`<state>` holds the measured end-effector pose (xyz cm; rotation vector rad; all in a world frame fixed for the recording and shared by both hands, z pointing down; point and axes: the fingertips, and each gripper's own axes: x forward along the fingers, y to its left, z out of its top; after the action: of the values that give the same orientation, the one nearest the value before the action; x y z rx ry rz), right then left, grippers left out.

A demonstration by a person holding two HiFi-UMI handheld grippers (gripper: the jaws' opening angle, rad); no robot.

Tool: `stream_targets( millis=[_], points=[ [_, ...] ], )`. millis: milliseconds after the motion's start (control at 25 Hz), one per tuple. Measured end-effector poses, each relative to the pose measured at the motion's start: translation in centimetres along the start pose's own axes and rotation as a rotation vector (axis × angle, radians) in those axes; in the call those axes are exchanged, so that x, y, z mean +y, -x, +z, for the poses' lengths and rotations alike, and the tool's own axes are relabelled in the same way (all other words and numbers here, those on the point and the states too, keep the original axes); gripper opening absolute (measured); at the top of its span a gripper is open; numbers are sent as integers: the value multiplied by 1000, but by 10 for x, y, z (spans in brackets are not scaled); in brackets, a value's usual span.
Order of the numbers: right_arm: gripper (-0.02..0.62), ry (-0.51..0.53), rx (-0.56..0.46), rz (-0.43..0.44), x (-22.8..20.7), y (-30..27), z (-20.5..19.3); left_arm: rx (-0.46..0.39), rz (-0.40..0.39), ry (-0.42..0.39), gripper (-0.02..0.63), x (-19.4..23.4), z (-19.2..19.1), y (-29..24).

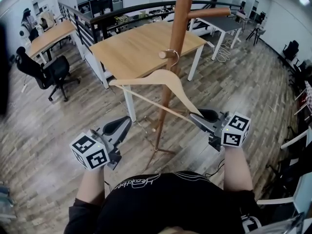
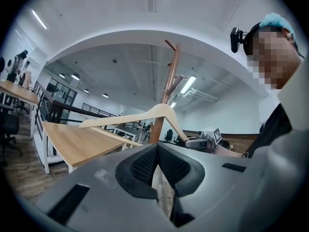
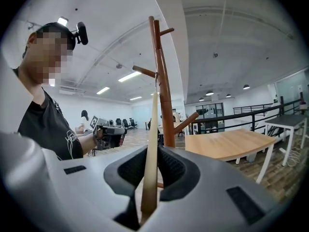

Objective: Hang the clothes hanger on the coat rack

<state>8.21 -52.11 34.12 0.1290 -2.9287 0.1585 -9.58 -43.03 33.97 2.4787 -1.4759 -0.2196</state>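
A wooden surface is seen behind the coat rack, on plank flooring. The clothes hanger is gripped by the right claw; the left claw is closed on nothing.

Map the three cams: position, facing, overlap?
Head view: on the person's head, steeply down on coat rack, hanger, left gripper, right gripper; forearms, black shirt show.
Left gripper view: rides the left gripper, over its shut, empty jaws toward the hanger; person's torso right.
Right gripper view: rides the right gripper, along the hanger clamped in its jaws; person at left.
Shared: both gripper views show hanger, coat rack, the other gripper.
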Motion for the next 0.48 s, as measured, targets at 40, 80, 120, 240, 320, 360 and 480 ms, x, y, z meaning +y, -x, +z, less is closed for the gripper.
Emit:
stream_targets(
  millis=[40, 80, 120, 240, 320, 360, 480],
  points=[
    [80, 7, -1, -9, -1, -1, 0, 3, 2, 3, 8, 2, -1, 2],
    [80, 12, -2, -17, -3, -2, 0, 5, 4, 5, 8, 3, -1, 4],
    [80, 12, -4, -24, -3, -2, 1, 8, 4, 6, 8, 5, -1, 6],
    [80, 8, -21, -25, -3, 2, 4, 10, -3, 9, 8, 6, 0, 12],
    [80, 20, -26, -40, -3, 7, 4, 9, -7, 9, 8, 4, 0, 17],
    [80, 30, -22, -54, -3, 8, 3, 9, -10, 8, 8, 4, 1, 20],
    [87, 59, -16, -112, -1, 10, 4, 8, -19, 7, 8, 5, 3, 33]
  ],
)
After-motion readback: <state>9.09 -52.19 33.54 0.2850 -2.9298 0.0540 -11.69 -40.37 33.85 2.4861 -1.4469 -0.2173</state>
